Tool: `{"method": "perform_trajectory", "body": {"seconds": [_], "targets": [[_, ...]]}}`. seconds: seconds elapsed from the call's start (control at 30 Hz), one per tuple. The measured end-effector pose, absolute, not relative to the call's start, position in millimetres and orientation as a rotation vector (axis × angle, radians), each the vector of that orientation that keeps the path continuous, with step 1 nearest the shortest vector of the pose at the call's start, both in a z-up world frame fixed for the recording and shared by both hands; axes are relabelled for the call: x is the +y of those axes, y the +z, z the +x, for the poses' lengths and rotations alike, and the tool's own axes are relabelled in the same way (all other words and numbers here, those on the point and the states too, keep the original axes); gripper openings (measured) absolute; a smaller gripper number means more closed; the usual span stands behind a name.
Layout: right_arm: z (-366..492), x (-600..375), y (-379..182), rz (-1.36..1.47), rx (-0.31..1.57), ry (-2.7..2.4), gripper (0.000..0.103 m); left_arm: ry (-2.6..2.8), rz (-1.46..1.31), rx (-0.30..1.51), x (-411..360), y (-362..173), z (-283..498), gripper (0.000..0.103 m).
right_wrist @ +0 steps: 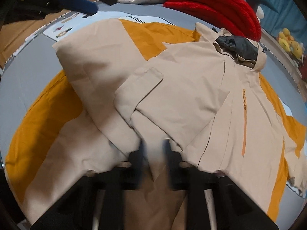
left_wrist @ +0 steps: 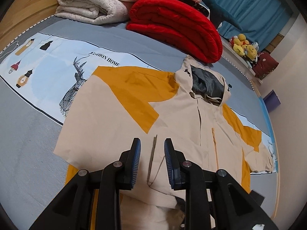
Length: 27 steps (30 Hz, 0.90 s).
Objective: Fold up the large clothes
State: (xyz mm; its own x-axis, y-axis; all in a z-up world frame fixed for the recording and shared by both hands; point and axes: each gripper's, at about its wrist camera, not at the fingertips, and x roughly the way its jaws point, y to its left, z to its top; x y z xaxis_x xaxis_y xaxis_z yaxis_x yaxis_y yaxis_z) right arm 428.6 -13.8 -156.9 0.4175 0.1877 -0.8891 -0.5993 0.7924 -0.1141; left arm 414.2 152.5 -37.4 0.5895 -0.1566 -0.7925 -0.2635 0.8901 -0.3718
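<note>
A beige-and-mustard hooded jacket [left_wrist: 172, 118] lies spread front-up on a bed's grey printed sheet [left_wrist: 28, 130]. The left claw [left_wrist: 152, 161] hovers above its lower front, jaws slightly apart, holding nothing. The right claw [right_wrist: 154, 153], blurred, sits at a folded beige sleeve [right_wrist: 107, 88]; its grip cannot be told.

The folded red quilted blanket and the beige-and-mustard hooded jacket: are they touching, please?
Cannot tell. In the left wrist view the jacket's hood reaches the blanket's lower edge, but no contact or gap shows plainly.
</note>
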Motion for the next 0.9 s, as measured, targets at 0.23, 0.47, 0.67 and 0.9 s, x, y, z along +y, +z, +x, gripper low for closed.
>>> {"method": "perform_trajectory", "body": {"seconds": [0.23, 0.47, 0.67, 0.9], "targets": [[457, -67, -123, -0.082, 0.988, 0.389, 0.004, 0.075, -0.505, 0.942, 159, -37, 416, 0.023], [463, -162, -119, 0.314, 0.964, -0.021, 0.005, 0.093, -0.514, 0.949, 167, -41, 417, 0.023], [469, -190, -146, 0.508, 1.083, -0.04, 0.02, 0.083, -0.526, 0.967, 163, -46, 421, 0.023], [492, -218, -188, 0.728, 1.206, -0.003, 0.046, 0.109, -0.532, 0.978, 170, -50, 426, 0.023]]}}
